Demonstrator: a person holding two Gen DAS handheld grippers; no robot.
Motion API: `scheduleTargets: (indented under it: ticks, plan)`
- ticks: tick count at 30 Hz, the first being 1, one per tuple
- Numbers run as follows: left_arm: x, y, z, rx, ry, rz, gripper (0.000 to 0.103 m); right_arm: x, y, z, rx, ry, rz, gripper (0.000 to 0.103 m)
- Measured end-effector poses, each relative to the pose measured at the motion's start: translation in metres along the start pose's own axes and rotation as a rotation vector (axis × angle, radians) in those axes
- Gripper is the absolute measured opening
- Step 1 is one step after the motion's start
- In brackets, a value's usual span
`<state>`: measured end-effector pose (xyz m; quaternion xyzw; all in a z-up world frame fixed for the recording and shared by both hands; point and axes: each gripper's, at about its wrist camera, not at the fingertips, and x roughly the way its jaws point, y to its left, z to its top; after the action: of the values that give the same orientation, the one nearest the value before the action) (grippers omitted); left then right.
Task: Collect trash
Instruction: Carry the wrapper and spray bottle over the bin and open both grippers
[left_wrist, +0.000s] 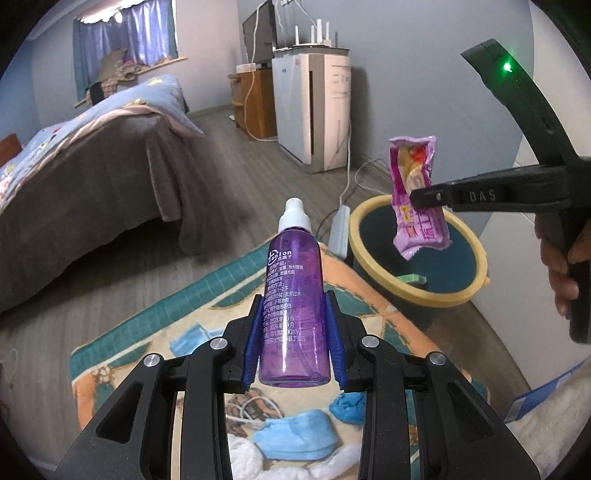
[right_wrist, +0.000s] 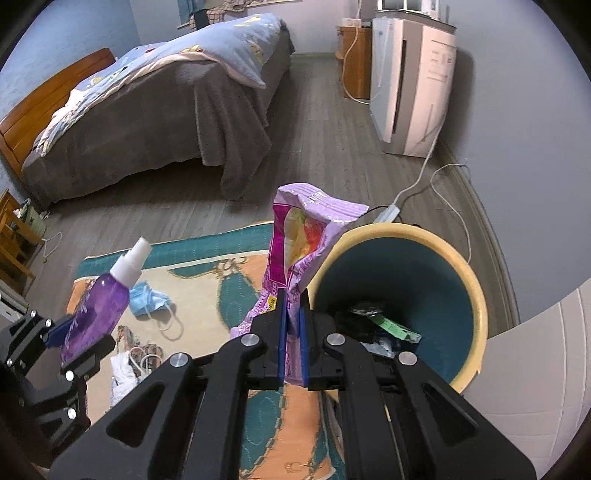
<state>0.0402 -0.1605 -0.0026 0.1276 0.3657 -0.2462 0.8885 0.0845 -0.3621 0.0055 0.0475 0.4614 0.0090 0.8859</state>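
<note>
The left gripper (left_wrist: 295, 332) clamps the purple bottle (left_wrist: 294, 295), nozzle toward 12 o'clock; the right gripper (right_wrist: 293, 347) pinches an upright wrapper (right_wrist: 299, 243) over the bin (right_wrist: 476, 295).

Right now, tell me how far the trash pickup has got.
Done: the teal bin with a yellow rim already holds a green scrap and dark wrappers.
In hand: the right tool pinches a crumpled pink snack wrapper near the bin's rim; the left tool grips a purple spray bottle.
Left: two blue face masks and a white item with cords lie on the patterned rug.
</note>
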Motion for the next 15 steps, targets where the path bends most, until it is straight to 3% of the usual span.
scheduleTargets:
  ticks: [15]
  plan:
    - [0.006, -0.029, 0.026, -0.002, -0.015, -0.039, 0.033, -0.004, -0.028, 0.002, 0.039, -0.007, -0.035, 0.005]
